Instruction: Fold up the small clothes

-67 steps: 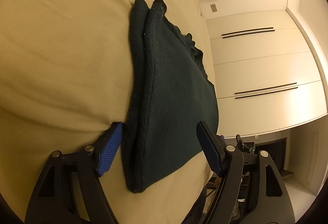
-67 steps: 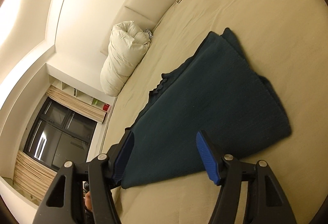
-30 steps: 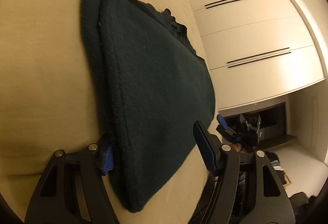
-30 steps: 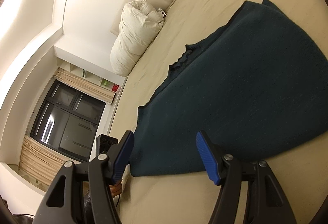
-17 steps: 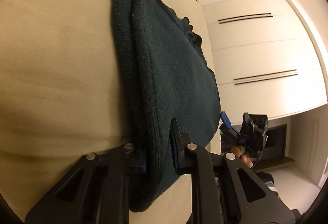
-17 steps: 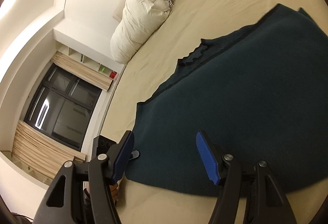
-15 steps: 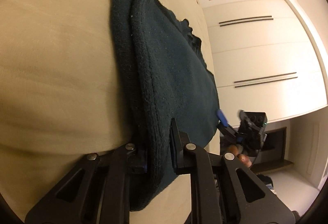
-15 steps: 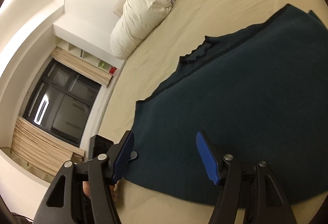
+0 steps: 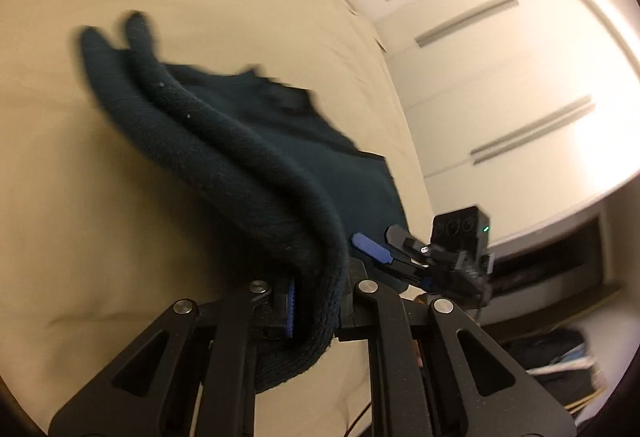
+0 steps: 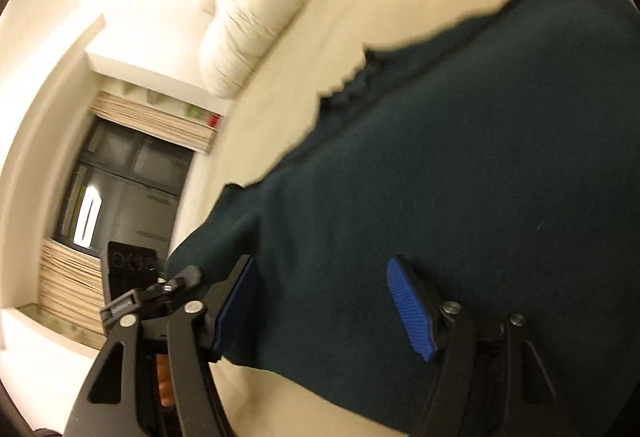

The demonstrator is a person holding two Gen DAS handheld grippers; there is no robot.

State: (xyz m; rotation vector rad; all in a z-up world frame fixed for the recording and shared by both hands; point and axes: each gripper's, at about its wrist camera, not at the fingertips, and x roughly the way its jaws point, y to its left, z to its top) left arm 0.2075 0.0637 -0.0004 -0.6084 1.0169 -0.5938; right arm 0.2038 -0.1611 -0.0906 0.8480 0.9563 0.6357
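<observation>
A dark teal knit sweater (image 9: 248, 157) lies folded lengthwise on the beige bed (image 9: 120, 237). My left gripper (image 9: 316, 297) is shut on its thick folded near edge, which hangs lifted off the bed. In the right wrist view the sweater (image 10: 460, 157) fills the middle. My right gripper (image 10: 324, 277) hovers over its near hem with jaws opening wide; cloth lies below the pads, which do not press on it. The left gripper (image 10: 180, 283) shows there at the sweater's left corner, and the right gripper (image 9: 386, 247) shows in the left wrist view.
A rolled white duvet (image 10: 256, 21) lies at the bed's head by the padded headboard. A dark window with blinds (image 10: 120, 193) is to the left. White wardrobe doors (image 9: 500, 97) stand beyond the bed, with clutter on the floor (image 9: 560, 349).
My left gripper closed on the sweater's folded edge and raised it off the bed. My right gripper moved in over the near hem and its jaws widened a little.
</observation>
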